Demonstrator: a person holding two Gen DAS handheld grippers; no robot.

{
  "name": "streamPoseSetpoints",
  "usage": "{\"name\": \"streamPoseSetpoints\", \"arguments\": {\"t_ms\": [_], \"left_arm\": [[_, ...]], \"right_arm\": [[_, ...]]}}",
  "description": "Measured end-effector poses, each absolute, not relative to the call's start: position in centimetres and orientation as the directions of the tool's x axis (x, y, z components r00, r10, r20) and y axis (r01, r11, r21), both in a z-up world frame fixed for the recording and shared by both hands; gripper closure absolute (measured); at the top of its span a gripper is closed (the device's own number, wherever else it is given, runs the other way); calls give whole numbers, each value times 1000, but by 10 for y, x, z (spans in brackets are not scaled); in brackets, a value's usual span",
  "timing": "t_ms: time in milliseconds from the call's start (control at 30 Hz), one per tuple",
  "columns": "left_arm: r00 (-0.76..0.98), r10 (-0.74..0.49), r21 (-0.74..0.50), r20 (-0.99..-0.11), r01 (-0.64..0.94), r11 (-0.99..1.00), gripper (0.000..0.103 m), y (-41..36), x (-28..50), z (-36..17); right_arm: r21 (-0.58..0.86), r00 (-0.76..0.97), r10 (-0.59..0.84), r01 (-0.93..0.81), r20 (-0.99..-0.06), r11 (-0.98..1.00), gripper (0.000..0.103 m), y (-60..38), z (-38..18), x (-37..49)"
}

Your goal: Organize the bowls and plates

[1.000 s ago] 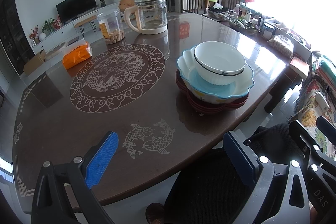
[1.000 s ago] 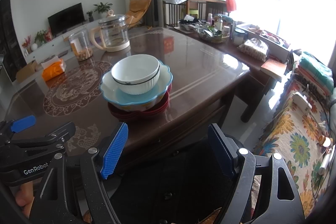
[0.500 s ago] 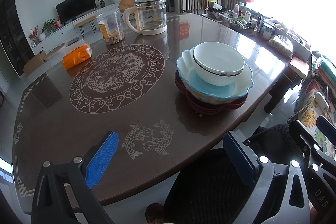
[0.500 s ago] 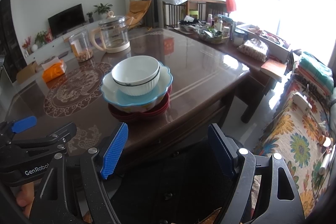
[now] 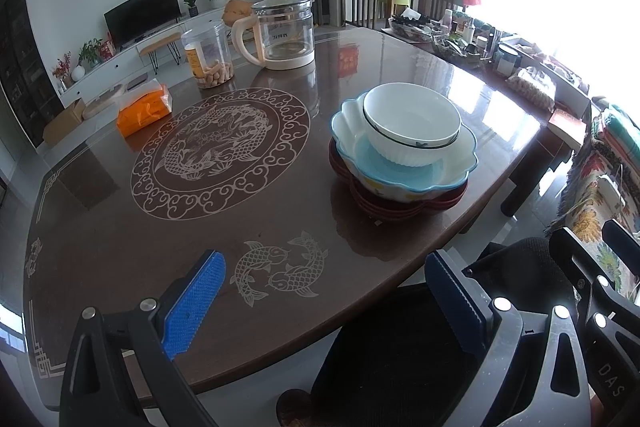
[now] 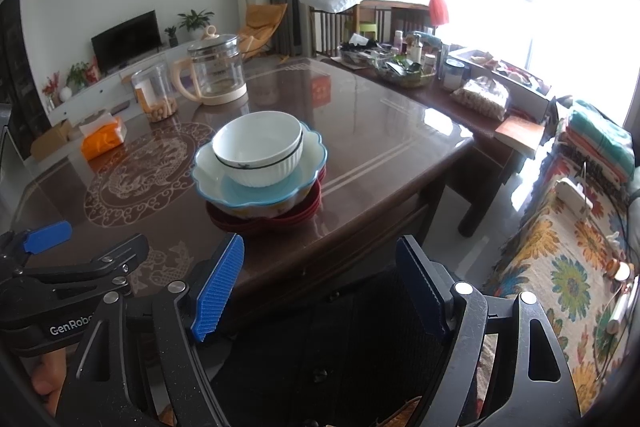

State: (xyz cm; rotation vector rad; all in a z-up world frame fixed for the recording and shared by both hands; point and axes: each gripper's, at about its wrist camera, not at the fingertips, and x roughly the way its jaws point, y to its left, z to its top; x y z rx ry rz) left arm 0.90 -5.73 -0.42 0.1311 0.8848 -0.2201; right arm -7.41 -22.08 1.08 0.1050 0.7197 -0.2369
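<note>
A white bowl (image 5: 412,127) sits inside a scalloped blue-and-white bowl (image 5: 400,175), which rests on stacked dark red plates (image 5: 384,209) on the brown table (image 5: 120,227). The same stack shows in the right wrist view: white bowl (image 6: 258,147), blue bowl (image 6: 256,193), red plates (image 6: 280,223). My left gripper (image 5: 324,297) is open and empty at the table's near edge, well short of the stack. My right gripper (image 6: 320,287) is open and empty, also at the near edge, below the stack. The left gripper shows at the left of the right wrist view (image 6: 48,239).
A glass kettle (image 5: 282,29), a clear jar of snacks (image 5: 208,61) and an orange tissue pack (image 5: 144,111) stand at the table's far side. A cluttered side table (image 6: 420,71) lies far right. A black chair back (image 6: 340,347) is below the grippers.
Almost nothing has changed; both views have shifted very slightly and both grippers stay open.
</note>
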Motion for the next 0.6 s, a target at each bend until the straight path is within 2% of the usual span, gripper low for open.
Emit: {"name": "streamPoseSetpoints", "arguments": {"t_ms": [600], "left_arm": [[615, -137, 21, -777, 244, 970, 3, -57, 9, -4]], "right_arm": [[13, 726, -179, 250, -664, 968, 22, -220, 10, -74]]}}
